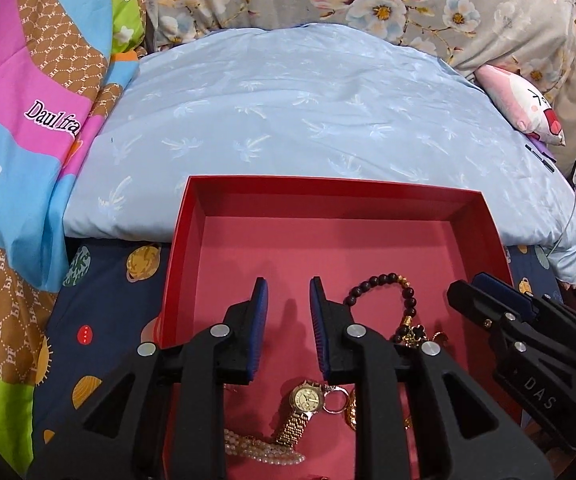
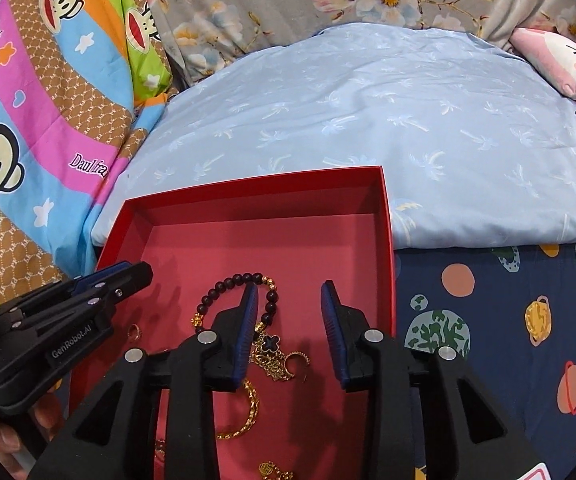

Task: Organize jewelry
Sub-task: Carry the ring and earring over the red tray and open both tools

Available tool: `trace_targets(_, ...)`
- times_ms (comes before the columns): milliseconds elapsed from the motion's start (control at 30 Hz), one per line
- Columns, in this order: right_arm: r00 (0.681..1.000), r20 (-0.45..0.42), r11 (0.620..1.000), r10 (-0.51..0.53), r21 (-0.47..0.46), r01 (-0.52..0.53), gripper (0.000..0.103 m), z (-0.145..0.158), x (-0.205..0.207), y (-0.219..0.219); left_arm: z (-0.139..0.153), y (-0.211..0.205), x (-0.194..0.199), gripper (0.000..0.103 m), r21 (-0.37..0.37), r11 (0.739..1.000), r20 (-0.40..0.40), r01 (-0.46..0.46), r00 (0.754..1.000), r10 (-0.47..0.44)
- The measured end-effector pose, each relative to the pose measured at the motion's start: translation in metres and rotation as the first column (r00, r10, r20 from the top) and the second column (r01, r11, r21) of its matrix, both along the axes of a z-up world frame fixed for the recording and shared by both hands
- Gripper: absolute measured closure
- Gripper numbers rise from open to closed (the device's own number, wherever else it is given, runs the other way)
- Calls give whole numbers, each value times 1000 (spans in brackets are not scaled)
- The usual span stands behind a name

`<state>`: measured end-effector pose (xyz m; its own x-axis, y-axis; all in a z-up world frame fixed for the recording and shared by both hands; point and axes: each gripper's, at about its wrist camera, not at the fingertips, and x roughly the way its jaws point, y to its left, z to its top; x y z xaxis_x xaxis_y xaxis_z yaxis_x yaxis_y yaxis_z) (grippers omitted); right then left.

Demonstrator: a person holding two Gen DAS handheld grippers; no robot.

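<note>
Over the red box, low in the left wrist frame, the left gripper hovers with its blue-padded fingers apart and nothing between them, pointing toward the far wall of the box. Just below its fingertips, at the bottom centre, a gold wristwatch lies on the pink floor, a small ring touching its case and a pearl strand bunched at the end of its band. To the right of the fingers a dark bead bracelet curls across the floor.

Switch to the right wrist view: the right gripper is also spread wide, empty, tilted down into the right half of the red box. Its left finger overlaps the dark bead bracelet in the frame; whether it touches, I cannot tell. Between the fingers sits a tangle of gold pieces with a black clover charm, and a gold chain loops lower down. At the left edge of this frame the left gripper pokes in over the box wall, with a thumb visible beneath it.

Around the box: a navy planet-print sheet beneath it, a pale blue pillow right behind, a colourful cartoon quilt at the left.
</note>
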<state>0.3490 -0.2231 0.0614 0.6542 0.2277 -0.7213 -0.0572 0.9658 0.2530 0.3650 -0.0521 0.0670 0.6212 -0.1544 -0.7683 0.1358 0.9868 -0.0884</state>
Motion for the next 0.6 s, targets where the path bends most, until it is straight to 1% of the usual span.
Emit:
trace_targets(133, 1000, 4, 1000, -5, 16, 5, 69, 3, -9, -1, 2, -1, -8, 80, 1, 1000, 3, -1, 1000, 1)
trace_targets(167, 1000, 5, 1000, -4, 17, 4, 68, 4, -11, 0, 2, 0, -10, 76, 4, 1000, 4, -3, 1000, 3)
trace_targets(200, 1000, 6, 1000, -3, 17, 3, 68, 4, -15, 0, 3, -1, -13, 75, 6, 1000, 7, -3, 1000, 3)
trace_targets(367, 1000, 11, 1000, -2, 23, 1, 67, 12, -35, 4, 10, -3, -28, 75, 20, 1000, 14, 2, 1000, -3)
trace_targets(433, 1000, 22, 1000, -6, 21, 5, 60, 18, -46, 5, 15, -3, -37, 72, 18, 1000, 21, 2, 1000, -2)
trace_targets(467, 999, 31, 1000, -10, 18, 10, 54, 21, -52, 5, 18, -2, -43, 66, 18, 1000, 28, -2, 1000, 1)
trace_targets(500, 999, 45, 1000, -15, 13, 15, 51, 26, -60, 5, 22, -1, -51, 63, 19, 1000, 40, -5, 999, 5)
trace_targets(600, 998, 68, 1000, -20, -14, 21, 50, 34, -82, 9, 27, -2, -70, 61, 30, 1000, 55, -5, 999, 3)
